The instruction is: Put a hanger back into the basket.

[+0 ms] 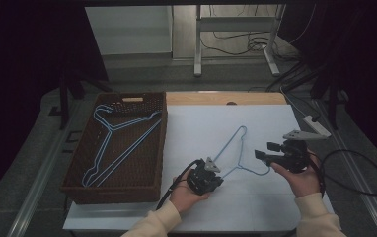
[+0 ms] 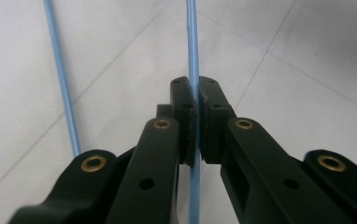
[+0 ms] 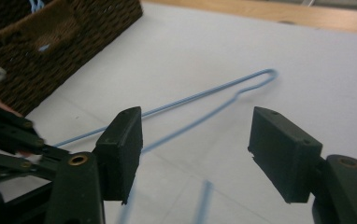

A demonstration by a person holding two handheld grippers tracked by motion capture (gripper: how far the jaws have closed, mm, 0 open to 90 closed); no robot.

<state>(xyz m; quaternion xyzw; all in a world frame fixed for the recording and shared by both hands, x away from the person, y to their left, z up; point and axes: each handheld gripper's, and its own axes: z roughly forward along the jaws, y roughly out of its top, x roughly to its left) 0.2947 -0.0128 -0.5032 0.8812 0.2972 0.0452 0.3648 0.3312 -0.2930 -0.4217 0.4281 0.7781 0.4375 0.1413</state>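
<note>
Blue hanger [image 1: 236,150] lies on white worktop [image 1: 275,207], centre-near. Left claw [image 1: 211,173] clamped on one wire near the hanger's near-left end. Right claw [image 1: 265,152] jaws wide apart, just right of the hanger, seemingly above it, not touching. Basket [image 1: 154,148] at left holds more hangers [image 1: 115,143]; their count is hard to tell.

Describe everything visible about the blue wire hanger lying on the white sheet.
The thin light-blue wire hanger looks like coated metal, bent into a narrow triangle with a rounded far corner and its hook end near the right gripper. It lies on the white sheet, outside the brown wicker basket. The left gripper has its jaws shut on one straight run; the right gripper's jaws are open, apart from it.
</note>
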